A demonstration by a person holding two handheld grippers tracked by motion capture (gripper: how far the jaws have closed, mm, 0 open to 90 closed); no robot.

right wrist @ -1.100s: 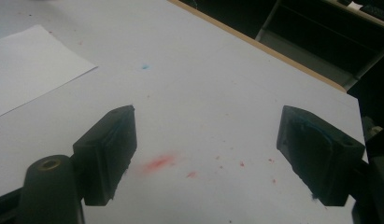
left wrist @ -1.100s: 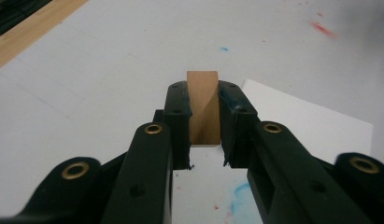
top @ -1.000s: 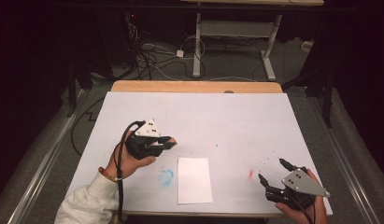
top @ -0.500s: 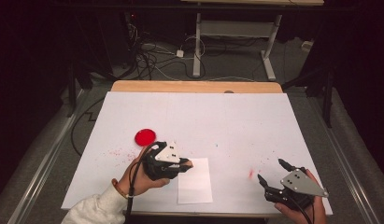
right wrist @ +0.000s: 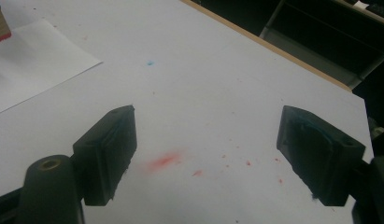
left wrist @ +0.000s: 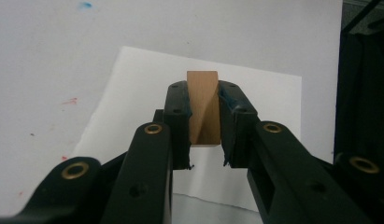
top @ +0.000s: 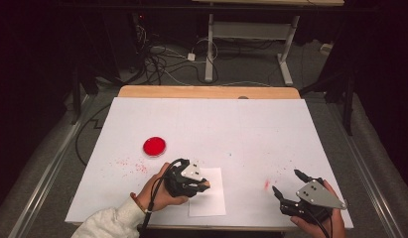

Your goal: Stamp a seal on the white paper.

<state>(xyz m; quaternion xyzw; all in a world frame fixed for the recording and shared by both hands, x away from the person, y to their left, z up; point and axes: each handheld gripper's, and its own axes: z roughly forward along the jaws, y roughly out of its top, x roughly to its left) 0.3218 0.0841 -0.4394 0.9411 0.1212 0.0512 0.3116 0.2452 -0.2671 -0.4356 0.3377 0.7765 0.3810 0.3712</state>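
My left gripper (top: 205,184) is shut on a small wooden block (left wrist: 203,107), held upright between the pads over a white sheet of paper (left wrist: 269,93). In the high view the sheet (top: 211,203) lies near the table's front edge, with the gripper at its upper left part. The block's underside is red (right wrist: 0,28) in the right gripper view; whether it touches the paper I cannot tell. A round red ink pad (top: 154,146) sits to the left, behind the left hand. My right gripper (top: 285,181) rests at the front right, open and holding nothing (right wrist: 206,135).
The white table cover (top: 241,129) carries red specks and a red smear (right wrist: 164,161) just ahead of the right gripper, plus a small blue dot (right wrist: 149,62). Cables and table legs lie on the floor beyond the wooden back edge (top: 206,92).
The left hand has moved right, toward the front edge and down, from over the red pad to the paper, uncovering the pad. The right gripper has stayed put.
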